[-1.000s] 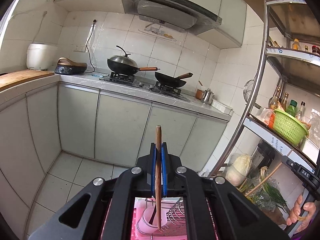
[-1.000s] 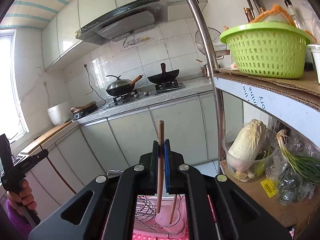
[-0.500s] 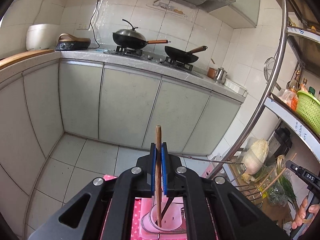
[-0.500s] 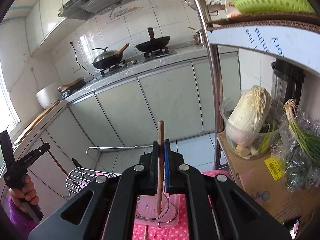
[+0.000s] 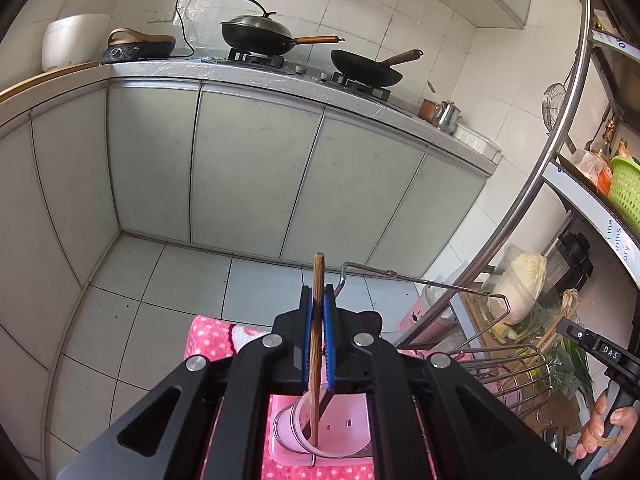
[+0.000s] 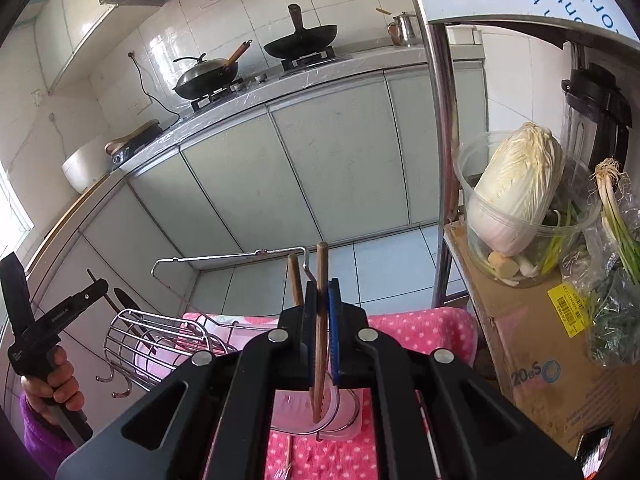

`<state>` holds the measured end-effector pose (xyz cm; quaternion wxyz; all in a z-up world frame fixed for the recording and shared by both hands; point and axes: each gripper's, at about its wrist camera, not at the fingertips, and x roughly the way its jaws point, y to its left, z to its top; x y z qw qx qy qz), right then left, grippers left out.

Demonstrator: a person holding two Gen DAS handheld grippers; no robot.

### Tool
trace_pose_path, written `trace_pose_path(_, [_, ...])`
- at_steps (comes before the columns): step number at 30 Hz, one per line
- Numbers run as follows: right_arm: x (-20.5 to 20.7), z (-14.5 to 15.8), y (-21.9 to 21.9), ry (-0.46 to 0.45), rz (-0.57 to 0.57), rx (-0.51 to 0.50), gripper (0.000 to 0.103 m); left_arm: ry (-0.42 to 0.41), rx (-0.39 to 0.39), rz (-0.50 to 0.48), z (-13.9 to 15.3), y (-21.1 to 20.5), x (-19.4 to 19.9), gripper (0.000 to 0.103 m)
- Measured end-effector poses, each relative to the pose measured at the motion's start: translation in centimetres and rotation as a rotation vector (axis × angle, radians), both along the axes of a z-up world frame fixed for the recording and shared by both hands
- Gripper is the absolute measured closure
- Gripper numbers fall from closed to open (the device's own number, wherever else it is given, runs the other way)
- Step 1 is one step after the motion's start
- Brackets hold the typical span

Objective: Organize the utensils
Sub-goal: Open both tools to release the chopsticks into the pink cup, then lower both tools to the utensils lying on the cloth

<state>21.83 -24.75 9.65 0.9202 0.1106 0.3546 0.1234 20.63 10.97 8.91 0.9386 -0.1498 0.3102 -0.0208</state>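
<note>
Two handheld grippers over a pink polka-dot cloth in a tiled kitchen, each clamped on a single wooden chopstick. Left gripper closed tight on a dark wooden chopstick, blue pads pressing it from both sides, the stick near upright with its lower tip inside the translucent pink cup of a wire utensil holder; whether the tip touches the cup's floor cannot be told. Right gripper likewise shut on a second chopstick, its lower end hanging over the same pale pink cup, which sits on a pink tray within a wire ring. In the right wrist view, another brown stick just left of the held one, partly hidden behind the gripper body, likely the left gripper's. Wire basket of the holder lying to the left, hooks below it, long wire handle stretching above. A hand in a purple sleeve gripping the left tool's handle at the frame's edge; another hand on the right tool's handle in the left wrist view. Behind, grey cabinet doors, a counter carrying two black woks on a gas hob, a white rice cooker and a small metal pot. At right, a steel rack with a napa cabbage in a clear tub, spring onions and a cardboard box.
</note>
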Motion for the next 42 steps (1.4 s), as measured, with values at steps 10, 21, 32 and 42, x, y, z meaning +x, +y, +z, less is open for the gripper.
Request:
trace_pose_path(10, [-0.4, -0.1, -0.3, 0.003, 0.006, 0.012, 0.057, -0.038, -0.023, -0.011, 0.8, 0.4, -0.8, 0.069])
trace_pose_path(21, [-4.0, 1.4, -1.8, -0.077, -0.028, -0.019, 0.057, -0.075, -0.031, 0.007, 2.4, 1.4, -2.9, 0.068])
trace_pose_path(32, [-11.4, -3.3, -1.1, -0.087, -0.077, -0.036, 0.056, -0.101, -0.031, -0.015, 3.3, 0.9, -8.4, 0.068])
trace_pose_path(42, [-14.0, -9.4, 1.4, 0.055, 0.033, -0.035, 0.056, 0.029, -0.038, -0.085, -1.9, -1.2, -12.2, 0.068])
